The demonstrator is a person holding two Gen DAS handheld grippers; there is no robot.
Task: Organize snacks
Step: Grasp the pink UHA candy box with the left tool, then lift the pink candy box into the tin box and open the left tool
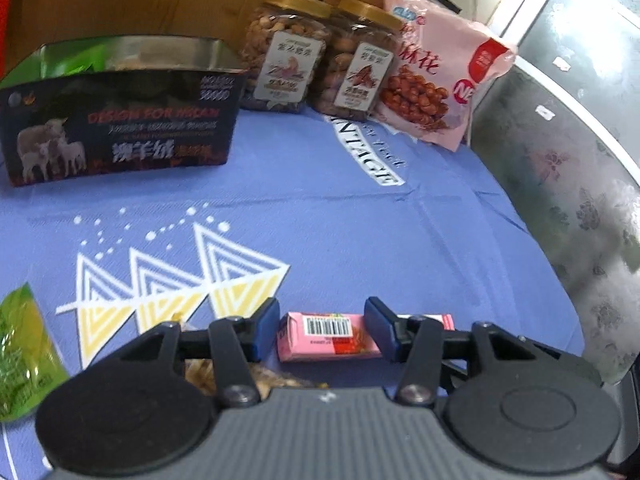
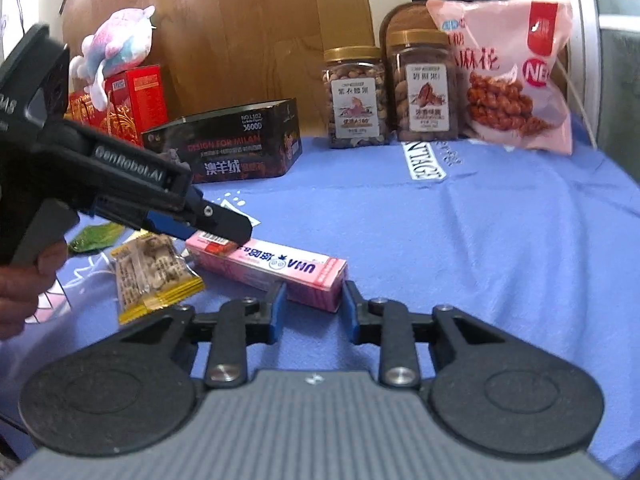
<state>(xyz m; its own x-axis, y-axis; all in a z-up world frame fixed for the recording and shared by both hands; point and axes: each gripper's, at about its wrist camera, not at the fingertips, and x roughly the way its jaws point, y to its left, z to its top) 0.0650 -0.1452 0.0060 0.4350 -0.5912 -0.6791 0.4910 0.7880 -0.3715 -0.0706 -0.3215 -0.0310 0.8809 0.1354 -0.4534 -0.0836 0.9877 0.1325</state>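
A long pink candy box (image 1: 328,336) lies flat on the blue cloth. My left gripper (image 1: 322,330) is open, its jaws standing either side of the box's barcode end without touching it. In the right wrist view the same box (image 2: 276,270) lies ahead, and the left gripper's fingers (image 2: 224,224) hover over its far end. My right gripper (image 2: 314,306) is open, jaws flanking the box's near end. A yellow-edged snack packet (image 2: 154,272) lies left of the box. An open dark tin (image 1: 120,120) stands at the back left, holding green packets.
Two nut jars (image 1: 284,52) (image 1: 356,64) and a pink snack bag (image 1: 436,68) stand at the back. A green packet (image 1: 20,352) lies at the left. Red boxes (image 2: 132,100) with a plush toy (image 2: 116,44) stand behind the tin. The table edge (image 1: 540,240) runs along the right.
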